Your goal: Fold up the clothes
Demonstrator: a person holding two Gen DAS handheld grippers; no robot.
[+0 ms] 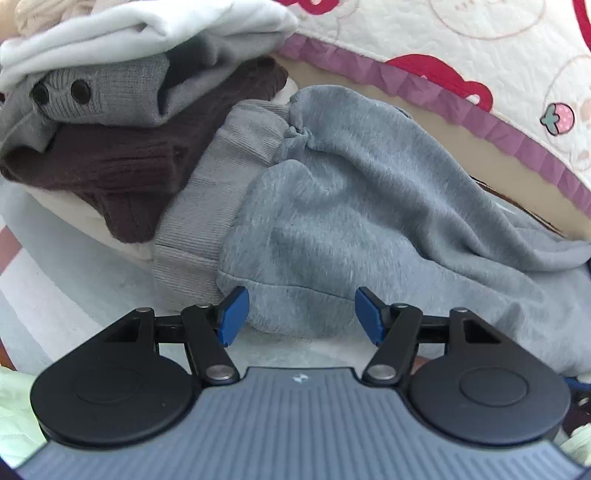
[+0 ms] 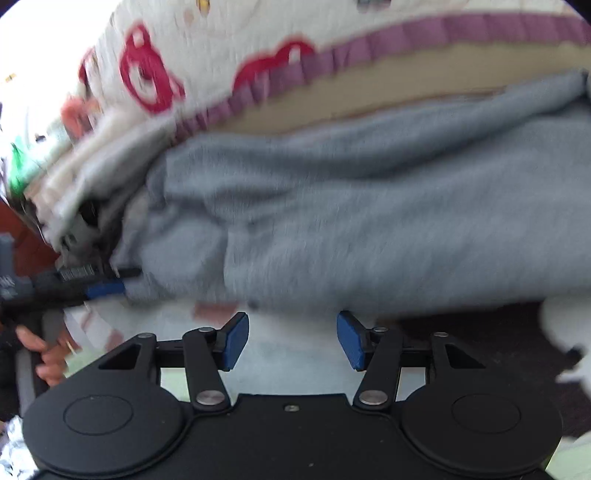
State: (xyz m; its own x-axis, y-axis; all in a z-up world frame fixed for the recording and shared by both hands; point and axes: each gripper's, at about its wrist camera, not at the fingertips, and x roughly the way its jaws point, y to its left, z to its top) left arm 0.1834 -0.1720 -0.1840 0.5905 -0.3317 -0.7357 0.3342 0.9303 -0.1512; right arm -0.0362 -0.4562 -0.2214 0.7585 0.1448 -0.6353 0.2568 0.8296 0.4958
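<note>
A grey fleece garment [image 1: 351, 206] with a ribbed cuff [image 1: 207, 206] lies crumpled on a pale striped surface [image 1: 48, 280]. My left gripper [image 1: 301, 314] is open, its blue pads just at the garment's near hem, nothing between them. In the blurred right wrist view the same grey garment [image 2: 369, 221] fills the middle. My right gripper [image 2: 293, 338] is open and empty, just short of the garment's near edge. The left gripper's blue pad [image 2: 105, 288] shows at the garment's left end.
A stack of folded clothes stands left of the garment: a brown knit [image 1: 122, 170], a grey knit with black buttons [image 1: 96, 96], a white piece [image 1: 129, 33]. A quilt with purple trim [image 1: 461, 107] and red print runs behind. A hand [image 2: 51, 354] shows at left.
</note>
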